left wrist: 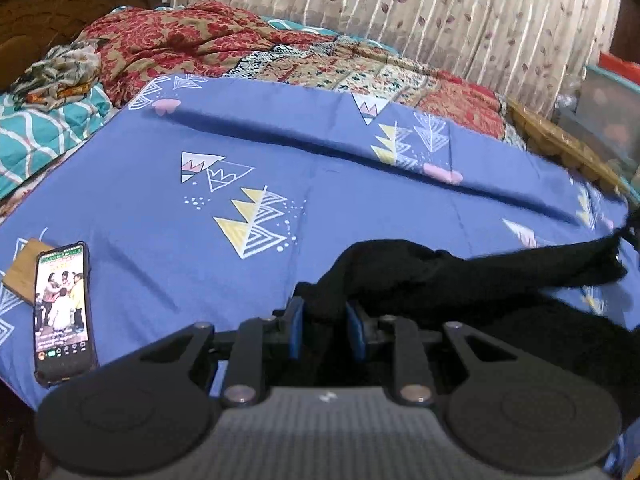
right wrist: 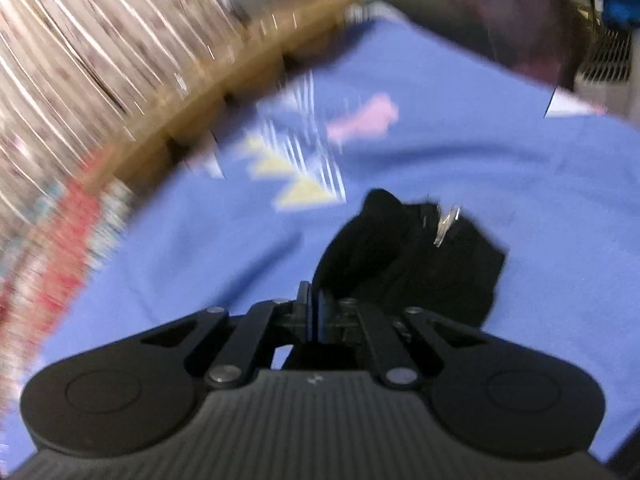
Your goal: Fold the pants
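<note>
The black pants (left wrist: 460, 276) hang bunched above a blue patterned bedsheet (left wrist: 180, 240). In the left wrist view my left gripper (left wrist: 326, 320) is shut on a fold of the pants, and the cloth stretches away to the right edge. In the right wrist view, which is motion-blurred, my right gripper (right wrist: 316, 312) is shut on another bunch of the black pants (right wrist: 420, 264), with a small metal fastener (right wrist: 446, 224) showing on the cloth. Both hold the cloth a little above the bedsheet (right wrist: 200, 260).
A phone (left wrist: 62, 312) with a lit screen lies on the sheet at the left, beside a wooden block (left wrist: 24, 274). Red and teal bedding (left wrist: 200, 40) is heaped at the back. A curtain (left wrist: 440, 12) hangs behind, and a wooden bed edge (left wrist: 560, 148) runs at the right.
</note>
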Demonstrator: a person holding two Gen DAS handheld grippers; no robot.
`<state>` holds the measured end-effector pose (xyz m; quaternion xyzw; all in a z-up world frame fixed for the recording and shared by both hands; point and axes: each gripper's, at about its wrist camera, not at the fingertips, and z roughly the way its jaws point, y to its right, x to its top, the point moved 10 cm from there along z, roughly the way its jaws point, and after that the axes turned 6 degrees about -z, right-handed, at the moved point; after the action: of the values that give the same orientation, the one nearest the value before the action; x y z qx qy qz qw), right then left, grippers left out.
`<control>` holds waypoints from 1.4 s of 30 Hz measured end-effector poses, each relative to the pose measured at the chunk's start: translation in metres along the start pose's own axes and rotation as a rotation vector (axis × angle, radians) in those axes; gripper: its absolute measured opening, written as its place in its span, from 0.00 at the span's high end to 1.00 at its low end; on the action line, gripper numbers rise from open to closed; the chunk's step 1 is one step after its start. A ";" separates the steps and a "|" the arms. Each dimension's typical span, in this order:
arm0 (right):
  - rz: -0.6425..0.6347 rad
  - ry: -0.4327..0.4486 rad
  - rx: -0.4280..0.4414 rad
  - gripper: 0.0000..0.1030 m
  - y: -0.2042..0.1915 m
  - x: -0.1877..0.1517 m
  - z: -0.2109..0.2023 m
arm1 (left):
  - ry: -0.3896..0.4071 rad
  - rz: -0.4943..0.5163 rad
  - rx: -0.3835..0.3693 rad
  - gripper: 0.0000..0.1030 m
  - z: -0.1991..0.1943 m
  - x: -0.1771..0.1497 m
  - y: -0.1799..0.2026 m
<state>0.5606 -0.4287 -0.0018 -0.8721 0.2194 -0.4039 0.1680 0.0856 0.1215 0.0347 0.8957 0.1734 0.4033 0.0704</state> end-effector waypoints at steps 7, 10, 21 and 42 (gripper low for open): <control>0.126 0.106 0.156 0.95 0.074 -0.001 -0.153 | 0.020 -0.018 -0.052 0.78 -0.015 -0.009 -0.013; 0.134 0.146 0.155 0.95 0.121 -0.035 -0.213 | -0.003 0.015 -0.066 0.78 -0.023 -0.028 -0.020; 0.408 0.087 -0.226 0.63 0.305 -0.193 -0.270 | -0.175 0.097 -0.042 0.48 -0.039 -0.094 -0.050; -0.316 -0.259 0.280 0.58 0.005 -0.264 -0.189 | -0.114 -0.028 -0.067 0.00 0.049 0.001 -0.037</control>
<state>0.2596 -0.3184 -0.0538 -0.9083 -0.0013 -0.3365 0.2487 0.1133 0.1574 -0.0067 0.9120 0.1677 0.3561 0.1158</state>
